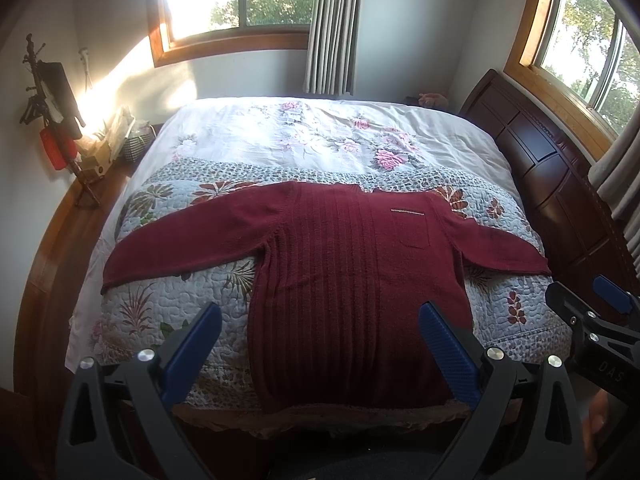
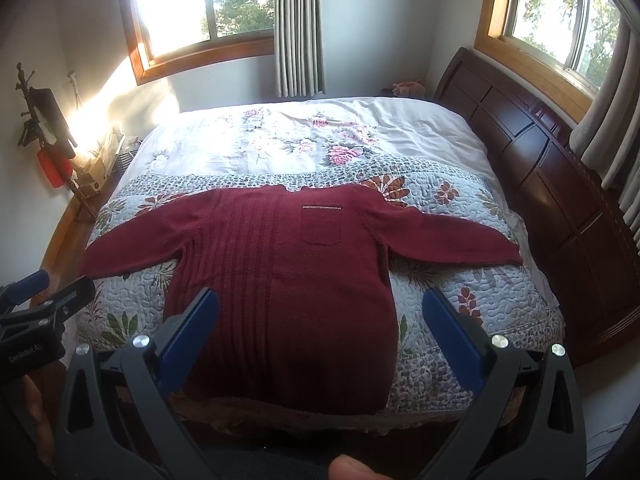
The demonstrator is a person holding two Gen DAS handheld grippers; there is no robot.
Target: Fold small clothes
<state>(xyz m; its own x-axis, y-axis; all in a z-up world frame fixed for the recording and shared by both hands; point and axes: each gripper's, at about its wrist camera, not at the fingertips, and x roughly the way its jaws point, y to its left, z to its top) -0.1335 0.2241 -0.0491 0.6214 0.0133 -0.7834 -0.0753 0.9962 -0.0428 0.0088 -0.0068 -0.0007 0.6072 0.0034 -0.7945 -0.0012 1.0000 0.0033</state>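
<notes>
A dark red knitted sweater [image 1: 352, 280], soft and matt with raised vertical ribs, is lying on a quilted floral cotton bedspread [image 1: 168, 304] that is showing puckered stitching. Behind it, a smooth white flowered sheet [image 1: 304, 136] is catching sunlight. The dark brown polished wooden headboard [image 1: 540, 168] is gleaming faintly. The left gripper [image 1: 320, 344] and right gripper [image 2: 320, 340] are showing matt black plastic frames, textured blue pads [image 1: 448, 352] and shiny metal bolts [image 1: 495, 353].
</notes>
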